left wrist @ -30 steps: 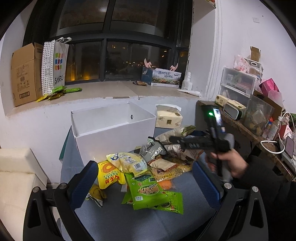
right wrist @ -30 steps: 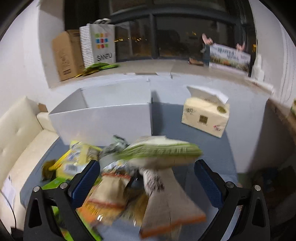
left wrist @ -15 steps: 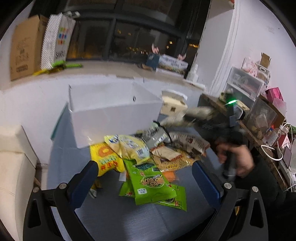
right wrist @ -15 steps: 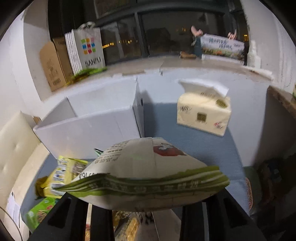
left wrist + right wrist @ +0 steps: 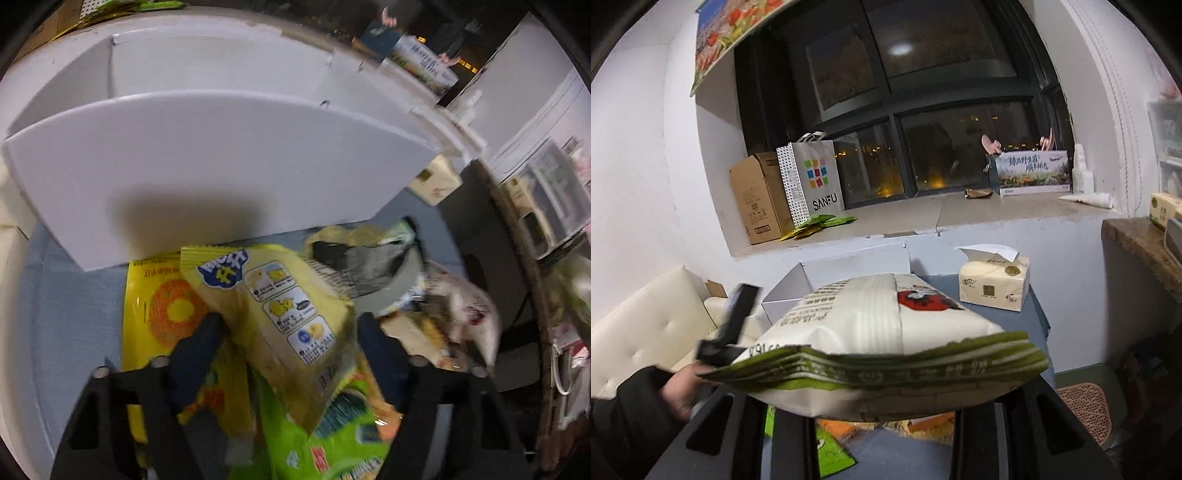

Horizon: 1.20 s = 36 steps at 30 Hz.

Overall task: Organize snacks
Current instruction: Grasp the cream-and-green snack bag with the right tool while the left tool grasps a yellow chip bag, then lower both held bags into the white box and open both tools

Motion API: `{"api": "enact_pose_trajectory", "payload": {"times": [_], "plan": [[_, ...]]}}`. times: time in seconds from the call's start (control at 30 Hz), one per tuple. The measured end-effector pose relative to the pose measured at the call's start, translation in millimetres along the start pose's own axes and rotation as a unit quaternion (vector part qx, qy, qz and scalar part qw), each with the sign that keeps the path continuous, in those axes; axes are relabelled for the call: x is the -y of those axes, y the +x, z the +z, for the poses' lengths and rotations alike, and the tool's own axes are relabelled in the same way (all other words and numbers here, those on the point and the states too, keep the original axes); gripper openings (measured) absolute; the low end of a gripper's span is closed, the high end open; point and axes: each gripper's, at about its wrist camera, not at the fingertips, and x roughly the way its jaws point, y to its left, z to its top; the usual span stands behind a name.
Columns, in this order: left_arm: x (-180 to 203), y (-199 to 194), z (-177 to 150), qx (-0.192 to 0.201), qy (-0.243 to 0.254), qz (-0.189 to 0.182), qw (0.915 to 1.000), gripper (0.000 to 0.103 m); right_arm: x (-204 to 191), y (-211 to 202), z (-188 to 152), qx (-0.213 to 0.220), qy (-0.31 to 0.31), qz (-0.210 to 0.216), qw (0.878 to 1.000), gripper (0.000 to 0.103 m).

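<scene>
In the left wrist view my left gripper (image 5: 290,328) is low over the snack pile, its blue fingers on either side of a pale yellow snack bag (image 5: 273,314); I cannot tell if they pinch it. A yellow bag with an orange ring (image 5: 162,306) and a green bag (image 5: 332,443) lie under it. The white box (image 5: 207,170) stands just behind. In the right wrist view my right gripper (image 5: 864,406) is shut on a white snack bag with a green edge (image 5: 882,343), held high above the table. The white box (image 5: 849,266) shows behind it.
A tissue pack (image 5: 993,284) sits on the blue table at the back right. A cardboard box (image 5: 757,199) and a SANFU bag (image 5: 812,181) stand on the window sill. A cream sofa (image 5: 646,332) is at left, a shelf (image 5: 1137,236) at right.
My left gripper dropped down and forward onto the pile, closing around the pale yellow bag. My right gripper lifted the white and green bag higher off the table.
</scene>
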Motion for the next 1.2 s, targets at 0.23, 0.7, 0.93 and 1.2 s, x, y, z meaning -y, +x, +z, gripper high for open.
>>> {"api": "enact_pose_trajectory", "payload": {"times": [0.23, 0.7, 0.93, 1.2], "plan": [[17.1, -9.8, -5.0, 0.016, 0.052, -0.001, 0.9985, 0.042, -3.2, -11.1, -8.6, -0.004, -0.002, 0.013, 1.000, 0.034], [5.1, -172.4, 1.9, 0.226, 0.103, 0.000, 0.9687, 0.032, -33.3, 36.0, 14.4, -0.030, -0.020, 0.056, 0.998, 0.034], [-34.8, -163.8, 92.9, 0.222, 0.073, 0.033, 0.9717, 0.032, -61.2, 130.0, 87.8, -0.041, -0.047, 0.029, 0.998, 0.033], [-42.8, -101.9, 139.0, 0.165, 0.094, 0.064, 0.9796, 0.035, -60.3, 263.3, 127.9, -0.125, -0.053, -0.010, 0.991, 0.032]]}}
